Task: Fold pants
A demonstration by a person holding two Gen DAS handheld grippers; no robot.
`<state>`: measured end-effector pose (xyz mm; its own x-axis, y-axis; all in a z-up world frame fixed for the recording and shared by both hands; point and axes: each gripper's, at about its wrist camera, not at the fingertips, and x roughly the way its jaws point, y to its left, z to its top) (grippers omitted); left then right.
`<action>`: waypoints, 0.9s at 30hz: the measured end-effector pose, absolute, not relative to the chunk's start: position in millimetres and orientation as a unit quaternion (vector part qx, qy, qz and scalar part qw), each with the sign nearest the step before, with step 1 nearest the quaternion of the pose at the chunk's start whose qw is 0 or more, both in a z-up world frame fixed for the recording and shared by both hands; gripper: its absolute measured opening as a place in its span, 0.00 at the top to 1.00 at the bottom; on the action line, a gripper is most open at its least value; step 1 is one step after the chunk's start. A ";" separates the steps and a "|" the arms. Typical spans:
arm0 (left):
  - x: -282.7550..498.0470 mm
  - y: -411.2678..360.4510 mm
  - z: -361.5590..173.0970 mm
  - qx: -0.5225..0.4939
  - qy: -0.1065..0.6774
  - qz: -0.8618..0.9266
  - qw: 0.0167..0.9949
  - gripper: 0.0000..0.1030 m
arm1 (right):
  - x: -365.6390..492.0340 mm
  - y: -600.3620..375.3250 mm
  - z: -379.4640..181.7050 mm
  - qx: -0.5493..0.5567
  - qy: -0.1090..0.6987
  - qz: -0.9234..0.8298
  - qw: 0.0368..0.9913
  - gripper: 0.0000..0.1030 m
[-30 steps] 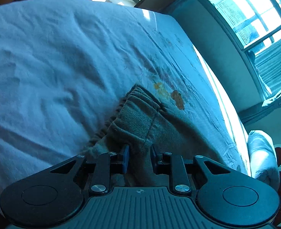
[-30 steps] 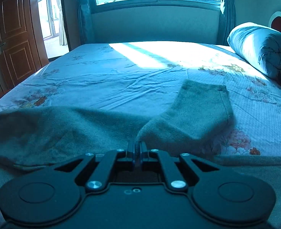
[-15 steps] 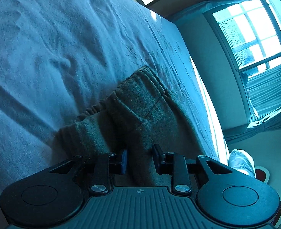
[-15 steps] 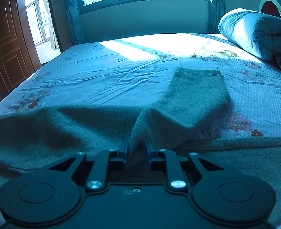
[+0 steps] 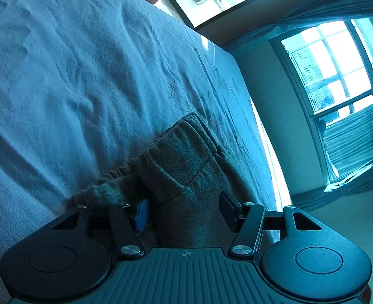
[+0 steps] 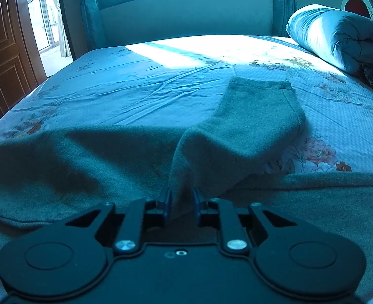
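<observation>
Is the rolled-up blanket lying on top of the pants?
No, the rolled-up blanket sits far off at the head of the bed, while the pants lie apart from it, nearer the camera.

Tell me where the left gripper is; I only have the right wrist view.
Observer: The left gripper is at the waist end of the pants. Its fingers are opening, with cloth between them.
Operator: Is the waistband lying flat?
Observer: Not quite. The elastic waistband looks folded over itself, one gathered layer on another, resting on the wrinkled bedsheet.
</observation>
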<state>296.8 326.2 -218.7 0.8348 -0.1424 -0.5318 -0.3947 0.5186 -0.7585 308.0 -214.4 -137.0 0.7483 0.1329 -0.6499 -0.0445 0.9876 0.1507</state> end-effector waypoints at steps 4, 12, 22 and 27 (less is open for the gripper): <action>303.5 335.3 -186.6 -0.448 0.296 0.041 0.842 0.80 | 293.6 -215.0 -114.1 0.060 0.299 0.058 0.951 1.00; 273.9 350.6 -136.6 -0.364 0.348 0.027 0.864 0.82 | 243.6 -231.0 -100.2 0.070 0.273 0.074 0.957 1.00; 240.5 340.2 -166.7 -0.365 0.347 0.073 0.861 0.44 | 246.3 -229.1 -137.2 0.075 0.323 0.045 0.942 0.87; 251.5 348.5 -178.7 -0.379 0.347 0.093 0.852 0.35 | 257.9 -226.0 -136.8 0.064 0.330 0.048 0.941 0.87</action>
<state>251.5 348.5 -178.7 0.7411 -0.1044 -0.6632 -0.4230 0.6945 -0.5820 257.9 -226.0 -136.8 0.7773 0.1313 -0.6153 -0.0474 0.9874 0.1509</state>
